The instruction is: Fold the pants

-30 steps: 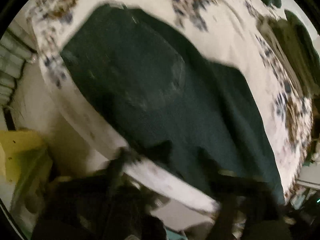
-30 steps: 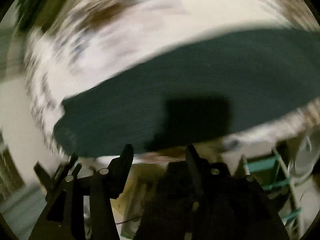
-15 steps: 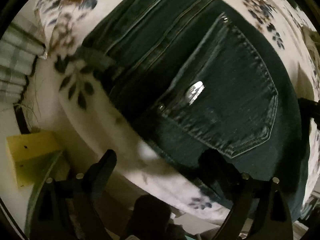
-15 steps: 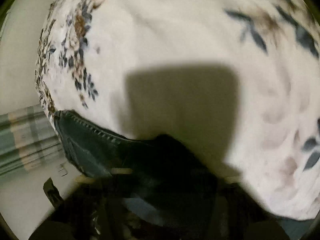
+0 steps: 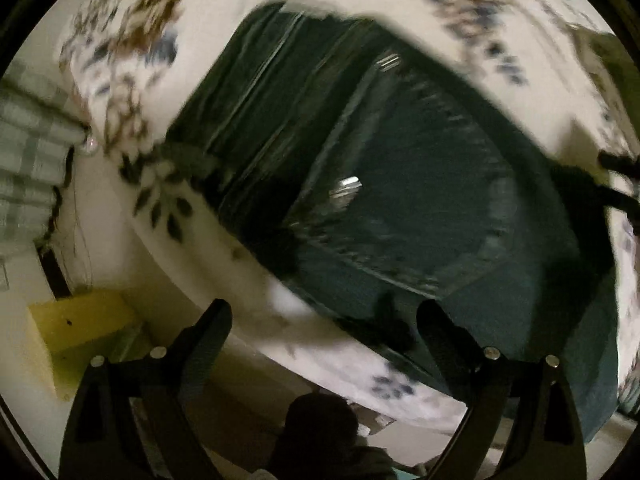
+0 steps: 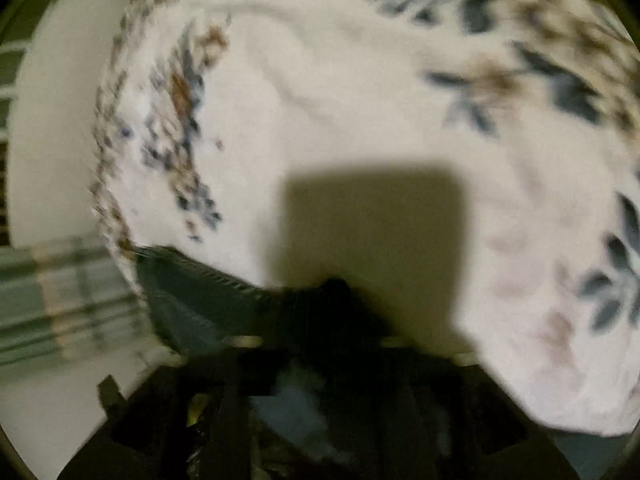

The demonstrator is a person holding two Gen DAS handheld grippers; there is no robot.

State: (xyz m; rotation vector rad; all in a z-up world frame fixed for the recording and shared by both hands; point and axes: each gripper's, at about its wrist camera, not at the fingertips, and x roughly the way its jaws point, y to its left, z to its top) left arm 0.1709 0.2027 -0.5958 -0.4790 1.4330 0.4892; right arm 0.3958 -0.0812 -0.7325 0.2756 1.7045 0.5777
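A pair of dark blue denim jeans point(image 5: 400, 184) lay flat on a white bedsheet printed with blue and brown flowers point(image 5: 132, 60), seat side up, with a stitched back pocket point(image 5: 408, 200) showing through the motion blur. The waistband end pointed toward the sheet's near edge on the left, and the cloth ran off to the lower right.

The left gripper point(image 5: 324, 320), black with two fingers, hovered over the near edge of the bed with its fingers spread wide apart and nothing between them. One fingertip sat over the bare sheet, the other over the edge of the denim. Below it, beside the bed, stood a yellow box-like piece of furniture point(image 5: 80, 320), and a green plaid fabric point(image 5: 28, 168) hung at the far left.

The right gripper point(image 6: 328, 320) was low over the sheet, casting a square shadow ahead of it. A hemmed, stitched edge of the jeans point(image 6: 192, 292) ran into the dark area of its fingers; blur and shadow hid the tips, so I could not tell whether they were clenched on the cloth.
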